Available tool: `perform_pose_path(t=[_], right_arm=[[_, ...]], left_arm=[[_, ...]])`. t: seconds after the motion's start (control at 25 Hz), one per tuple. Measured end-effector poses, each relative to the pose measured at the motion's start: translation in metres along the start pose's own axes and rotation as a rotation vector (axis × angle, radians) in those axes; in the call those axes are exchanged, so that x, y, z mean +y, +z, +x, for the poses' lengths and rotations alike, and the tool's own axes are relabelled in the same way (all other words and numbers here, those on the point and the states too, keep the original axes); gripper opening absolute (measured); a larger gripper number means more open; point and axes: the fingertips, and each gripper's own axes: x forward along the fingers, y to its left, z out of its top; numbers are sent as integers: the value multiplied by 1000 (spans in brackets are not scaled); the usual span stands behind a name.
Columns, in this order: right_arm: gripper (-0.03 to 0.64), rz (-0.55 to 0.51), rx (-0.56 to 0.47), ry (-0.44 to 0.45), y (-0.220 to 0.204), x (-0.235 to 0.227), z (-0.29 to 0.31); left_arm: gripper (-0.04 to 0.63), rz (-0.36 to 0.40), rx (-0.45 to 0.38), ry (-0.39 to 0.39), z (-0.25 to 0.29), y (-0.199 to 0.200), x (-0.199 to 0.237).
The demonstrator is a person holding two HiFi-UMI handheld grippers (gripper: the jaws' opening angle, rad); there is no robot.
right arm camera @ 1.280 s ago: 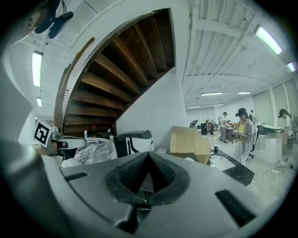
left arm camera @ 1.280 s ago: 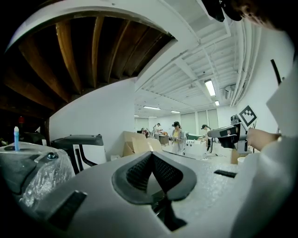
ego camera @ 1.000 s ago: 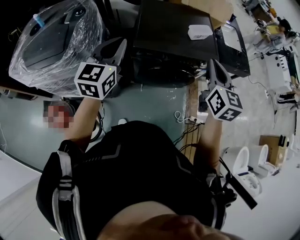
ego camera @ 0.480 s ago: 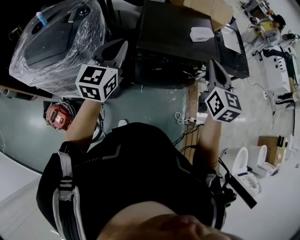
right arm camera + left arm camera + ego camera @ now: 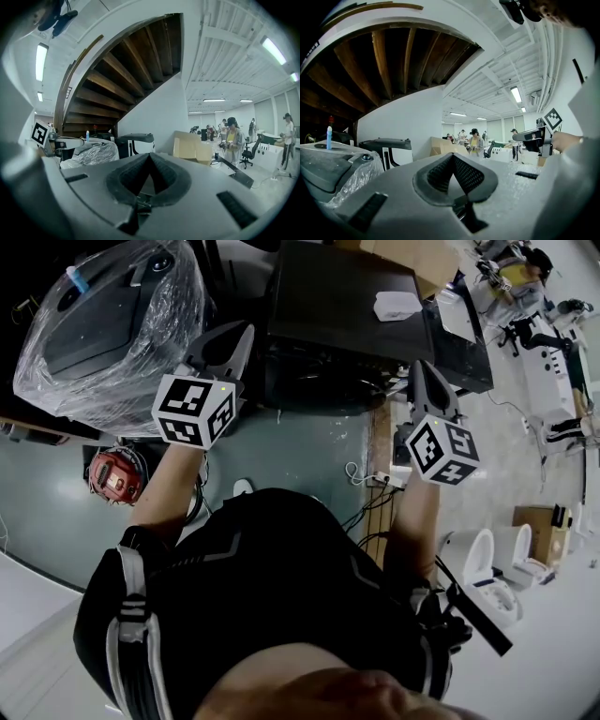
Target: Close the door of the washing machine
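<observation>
While both arms are held out ahead of the person, left tongs (image 5: 236,336) and right tongs (image 5: 422,371) are pressed closed on nothing; just beyond the left sits a plastic-wrapped machine (image 5: 112,324); beyond the right, a dark flat-topped unit (image 5: 347,296) with a white box (image 5: 397,305) on it; people (image 5: 233,138) far off; washing machine door not identifiable in any view, maybe on that dark unit, can't tell; judgement: hinged, rigid, swings lightly, window possibly fragile; push outer rim opposite the hinge with closed tips, no grip needed.
</observation>
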Motion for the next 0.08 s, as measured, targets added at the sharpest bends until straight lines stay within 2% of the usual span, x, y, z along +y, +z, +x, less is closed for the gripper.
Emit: perform_pose_path(t=[0.08], right_arm=[[3, -2, -2, -2, 1, 0, -2]], left_arm=[[3, 2, -5, 6, -2, 1, 0]])
